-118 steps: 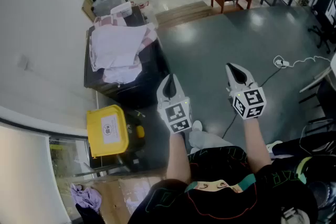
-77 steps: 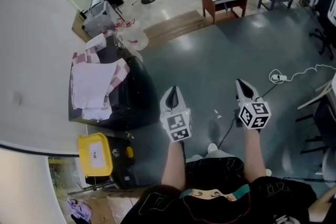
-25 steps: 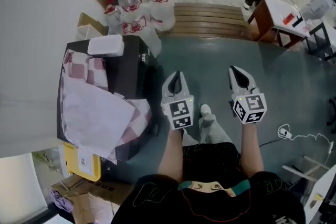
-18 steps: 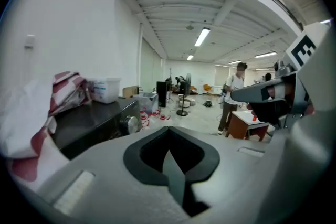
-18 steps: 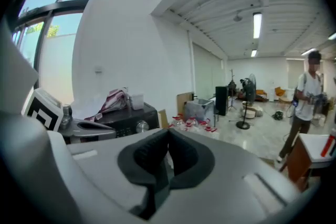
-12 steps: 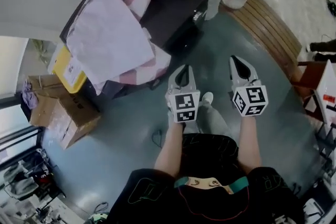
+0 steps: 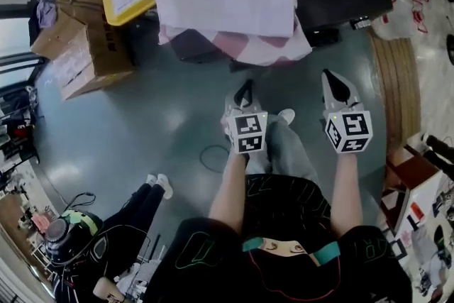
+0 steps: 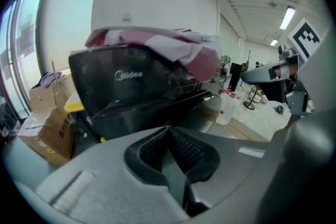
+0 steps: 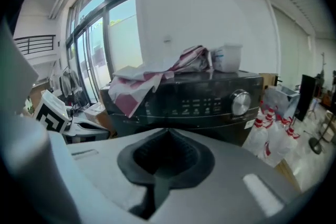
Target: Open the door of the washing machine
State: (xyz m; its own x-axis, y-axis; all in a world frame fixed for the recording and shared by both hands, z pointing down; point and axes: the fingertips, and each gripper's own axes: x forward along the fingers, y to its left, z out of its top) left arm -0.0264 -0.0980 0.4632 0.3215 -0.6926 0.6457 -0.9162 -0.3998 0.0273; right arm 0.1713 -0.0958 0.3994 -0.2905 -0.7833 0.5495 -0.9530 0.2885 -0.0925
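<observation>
Facing one washing machine (image 9: 210, 105): two grippers, left gripper (image 7: 245, 89), right gripper (image 7: 333, 79), fingers together, empty.

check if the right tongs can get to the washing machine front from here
Probably yes: the right tongs, shut, face the washing machine and only bare floor lies between; its door is out of view.

The black washing machine (image 9: 231, 126) stands upright against a white wall (image 9: 173, 2), a silver dial (image 9: 240, 103) on its control panel (image 9: 194, 106), cloths (image 9: 139, 84) draped on top.
</observation>
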